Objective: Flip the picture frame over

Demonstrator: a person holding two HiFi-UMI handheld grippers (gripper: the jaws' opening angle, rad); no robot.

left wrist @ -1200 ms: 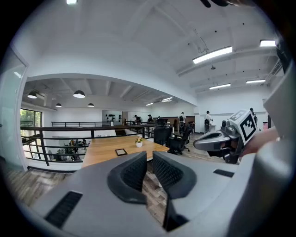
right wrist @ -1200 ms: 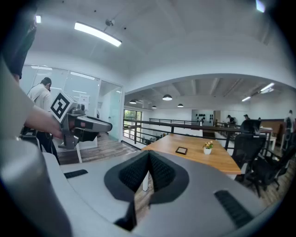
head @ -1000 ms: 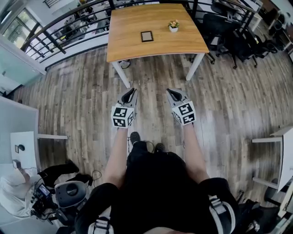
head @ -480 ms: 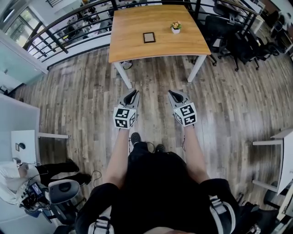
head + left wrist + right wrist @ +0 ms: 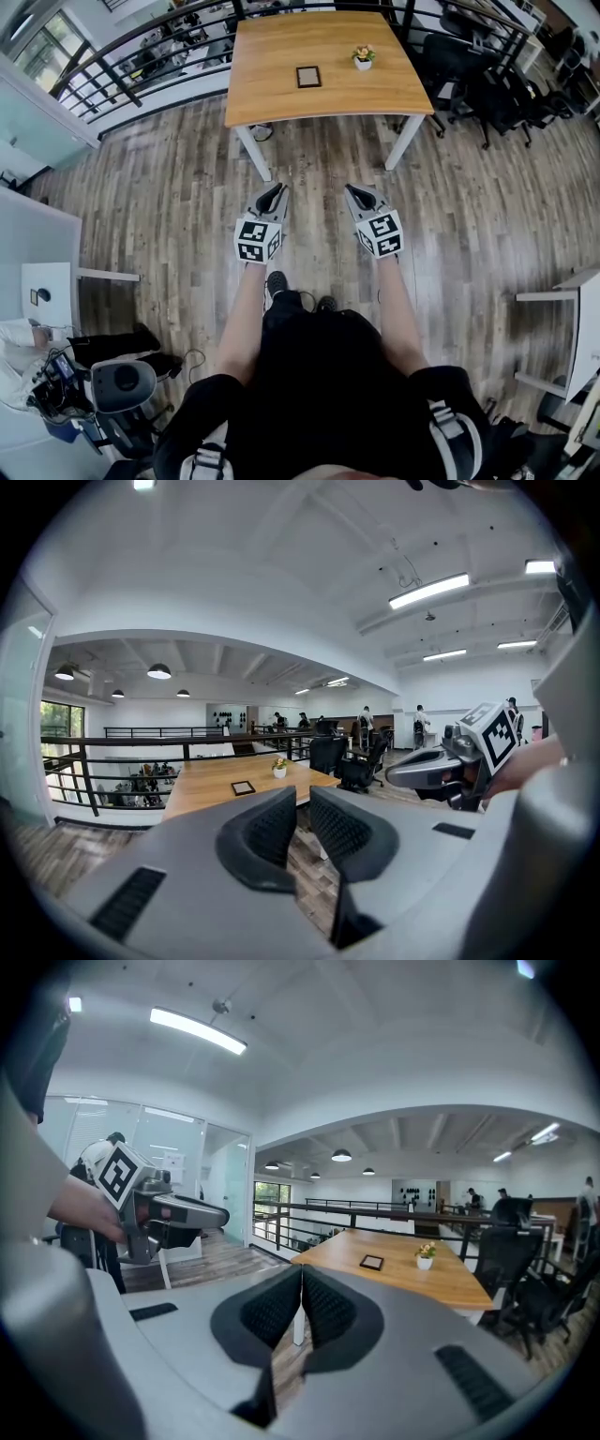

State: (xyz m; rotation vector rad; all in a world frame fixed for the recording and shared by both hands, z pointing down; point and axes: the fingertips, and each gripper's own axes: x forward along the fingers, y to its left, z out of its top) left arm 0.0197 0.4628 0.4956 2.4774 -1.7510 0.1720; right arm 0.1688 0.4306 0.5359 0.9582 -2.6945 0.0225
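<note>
Obs.: picture frame (image 5: pixel 308 76) lies flat near the middle of the table (image 5: pixel 272 98), with a small potted plant (image 5: pixel 363 58) just beside it toward the table's far right corner. Which face of the frame is up cannot be told from here.

Both grippers are well short of the table's near edge, over the wooden floor (image 5: pixel 178 206), side by side and aimed at the table. Judgement: a ready carry rather than a reach. The person stands too far off to touch anything, so the flip has not started and a walk-up to the table comes first.

Left gripper (image 5: pixel 274 192): jaws a narrow slit apart, nothing between the pads (only floor and the table leg show through the gap). It touches nothing.

Right gripper (image 5: pixel 354 192): pads pressed together at the tips, nothing held, touching nothing.

Note: both will likely need to open wider to take the frame's rim once at the table.
</note>
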